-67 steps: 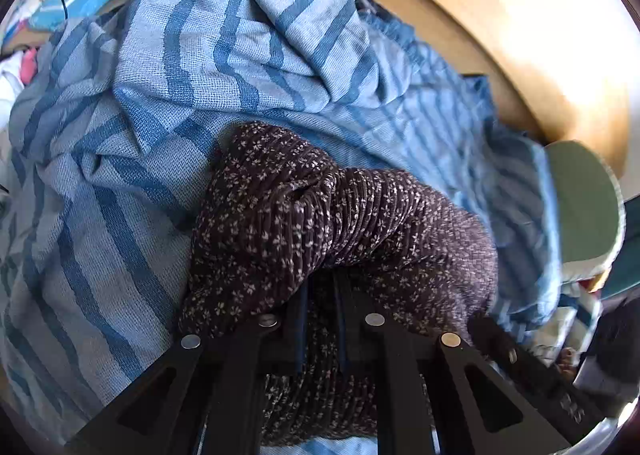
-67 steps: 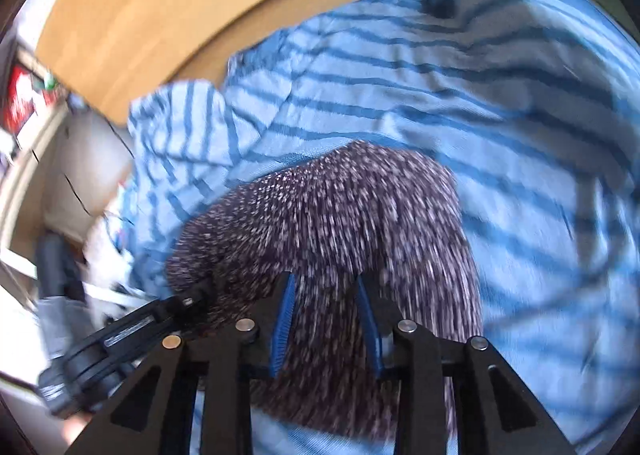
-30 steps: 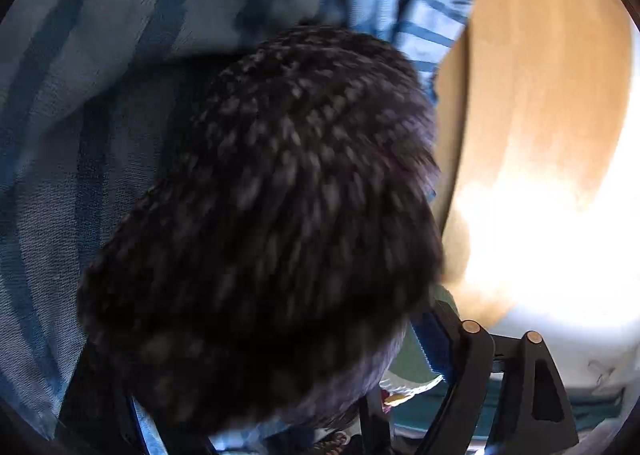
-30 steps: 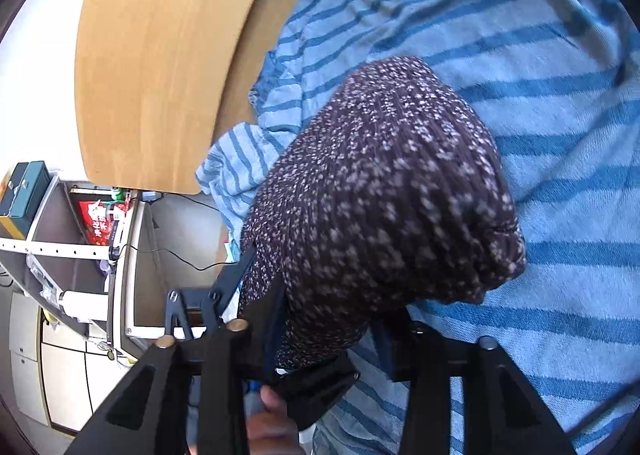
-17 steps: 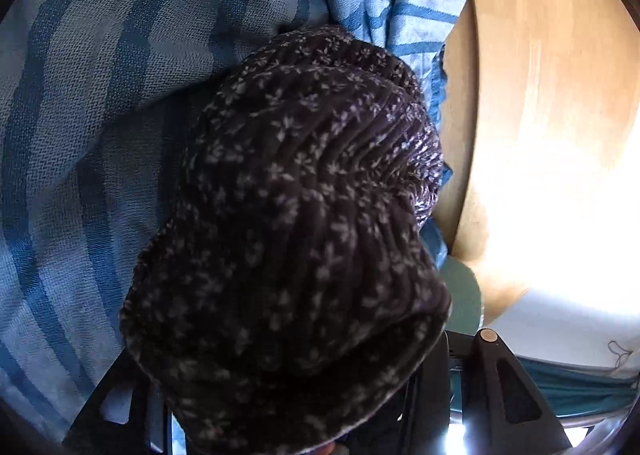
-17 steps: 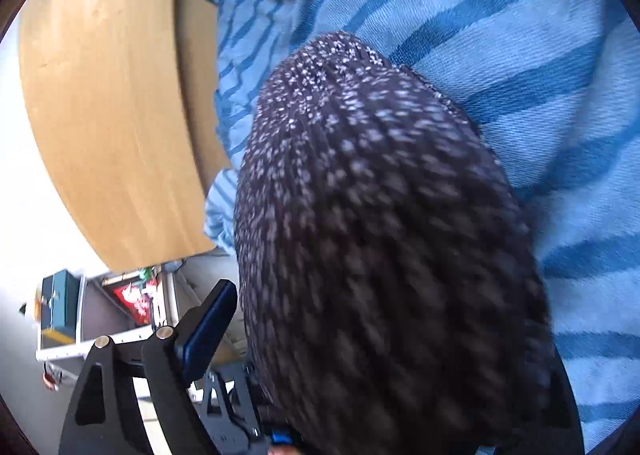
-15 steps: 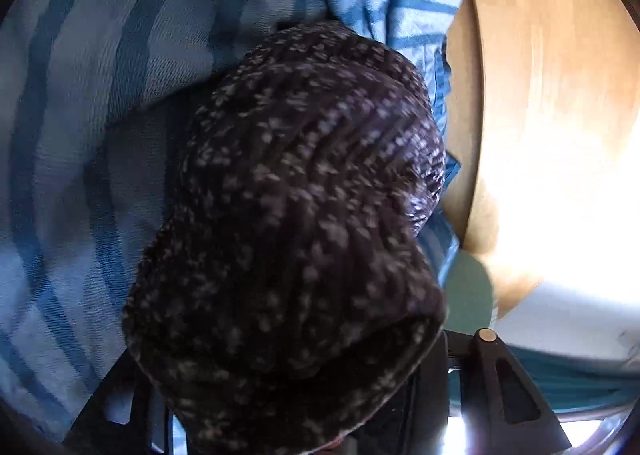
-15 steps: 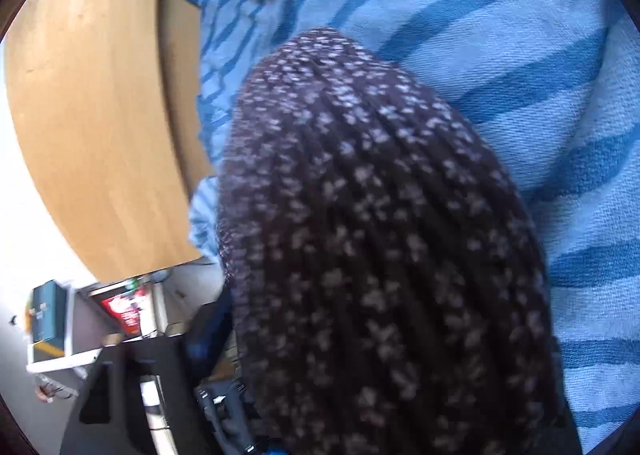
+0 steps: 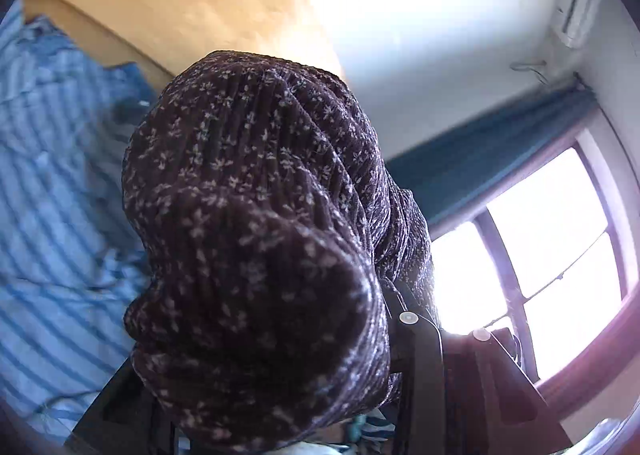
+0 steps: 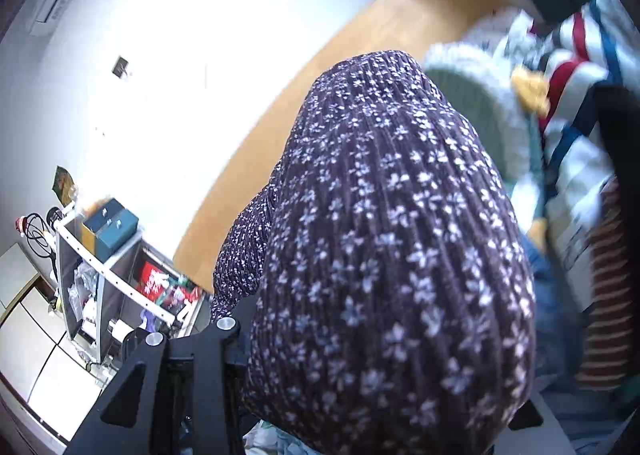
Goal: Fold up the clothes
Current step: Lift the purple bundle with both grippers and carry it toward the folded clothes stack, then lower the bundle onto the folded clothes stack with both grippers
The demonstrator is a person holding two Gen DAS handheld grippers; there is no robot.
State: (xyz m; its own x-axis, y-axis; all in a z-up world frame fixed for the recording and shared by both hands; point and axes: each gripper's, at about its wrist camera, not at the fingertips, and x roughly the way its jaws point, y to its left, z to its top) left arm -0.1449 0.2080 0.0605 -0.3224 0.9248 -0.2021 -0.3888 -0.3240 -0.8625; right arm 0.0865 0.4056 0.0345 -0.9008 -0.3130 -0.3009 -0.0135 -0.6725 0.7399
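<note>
A dark ribbed garment with small pale flowers (image 9: 256, 223) hangs bunched over my left gripper (image 9: 316, 307) and hides its fingertips; only the black finger frame shows at the lower right. The same garment (image 10: 392, 239) drapes over my right gripper (image 10: 320, 307), whose left finger frame shows at the lower left. Both grippers are shut on thick folds of it and hold it raised. The blue striped cloth (image 9: 52, 215) lies below and to the left in the left wrist view.
A wooden headboard (image 9: 180, 3) runs behind the striped cloth, with a bright window (image 9: 560, 247) and a blue curtain to the right. In the right wrist view a pile of mixed clothes (image 10: 568, 87) lies at the right and a cluttered shelf unit (image 10: 112, 255) stands at the left.
Both grippers have lifted the floral garment up off the striped cloth and tilted upward. The views now take in the wall, window and shelf instead of mostly striped cloth.
</note>
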